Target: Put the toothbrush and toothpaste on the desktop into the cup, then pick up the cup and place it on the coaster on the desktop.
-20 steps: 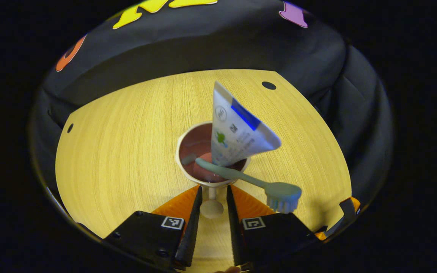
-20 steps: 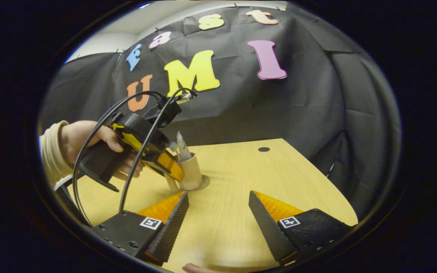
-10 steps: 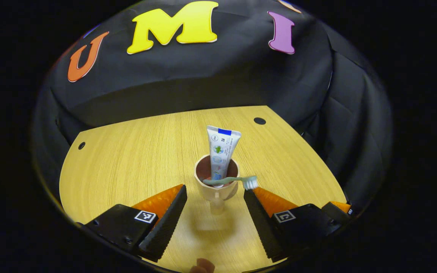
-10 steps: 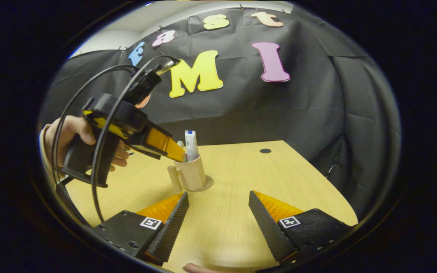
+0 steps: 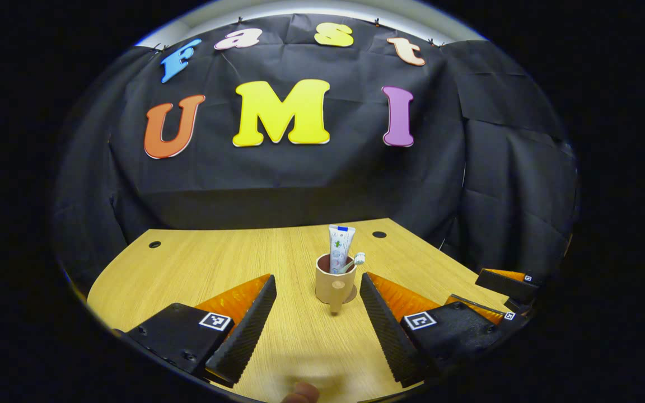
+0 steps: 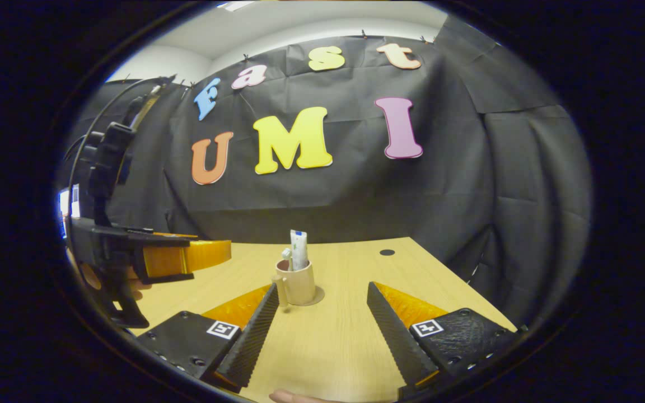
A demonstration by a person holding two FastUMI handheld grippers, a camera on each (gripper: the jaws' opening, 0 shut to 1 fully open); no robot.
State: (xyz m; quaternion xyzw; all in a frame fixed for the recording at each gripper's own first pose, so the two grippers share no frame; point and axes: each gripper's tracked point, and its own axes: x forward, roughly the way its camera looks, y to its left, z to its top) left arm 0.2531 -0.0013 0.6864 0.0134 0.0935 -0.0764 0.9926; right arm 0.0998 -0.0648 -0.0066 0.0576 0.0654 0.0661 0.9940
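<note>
- A light wood-grain desk (image 5: 199,263) with a curved edge and small dark round holes (image 5: 379,234).
- Creased black cloth wall (image 5: 300,173) behind it.
- A pale ceiling (image 6: 277,22) above the cloth.

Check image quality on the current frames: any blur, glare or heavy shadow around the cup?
Left gripper view: sharp; the cup casts a soft shadow toward the camera, and the desk shows no glare but bows with fisheye. Right gripper view: cup, toothpaste and coaster crisp; the left claw at the edge looks stretched.
</note>
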